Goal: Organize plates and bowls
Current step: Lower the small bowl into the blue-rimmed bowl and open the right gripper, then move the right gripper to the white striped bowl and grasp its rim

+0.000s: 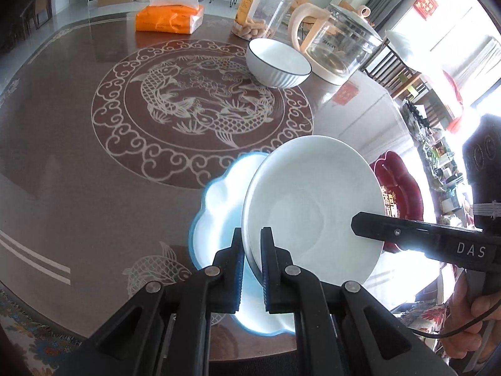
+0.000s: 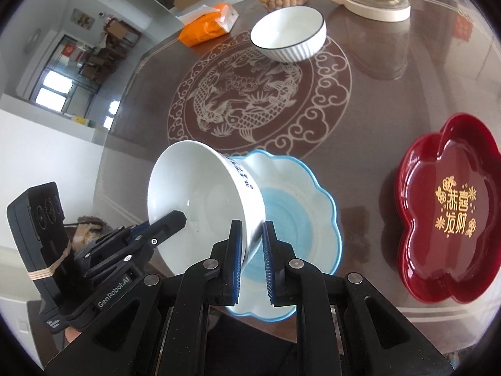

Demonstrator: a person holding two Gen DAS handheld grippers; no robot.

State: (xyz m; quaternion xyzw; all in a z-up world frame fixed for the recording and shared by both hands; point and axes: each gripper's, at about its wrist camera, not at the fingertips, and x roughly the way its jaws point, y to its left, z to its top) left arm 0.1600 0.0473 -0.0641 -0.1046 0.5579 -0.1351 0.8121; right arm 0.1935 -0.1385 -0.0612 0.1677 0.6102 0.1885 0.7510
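Both grippers pinch the rim of one white dish (image 1: 310, 200), held tilted above a blue-rimmed scalloped plate (image 1: 216, 194) on the table. My left gripper (image 1: 252, 247) is shut on its near rim. My right gripper (image 2: 252, 241) is shut on the opposite rim of the dish (image 2: 200, 194), with the scalloped plate (image 2: 300, 206) underneath. A white ribbed bowl with a dark rim (image 1: 277, 62) stands farther back; it also shows in the right wrist view (image 2: 289, 34). A red flower-shaped plate (image 2: 451, 206) lies on the right.
An orange tissue pack (image 1: 170, 18), a clear jar of snacks (image 1: 261, 9) and a glass kettle (image 1: 338, 40) stand along the far side of the brown round table (image 1: 94, 188). Chairs and clutter stand beyond the table's right edge.
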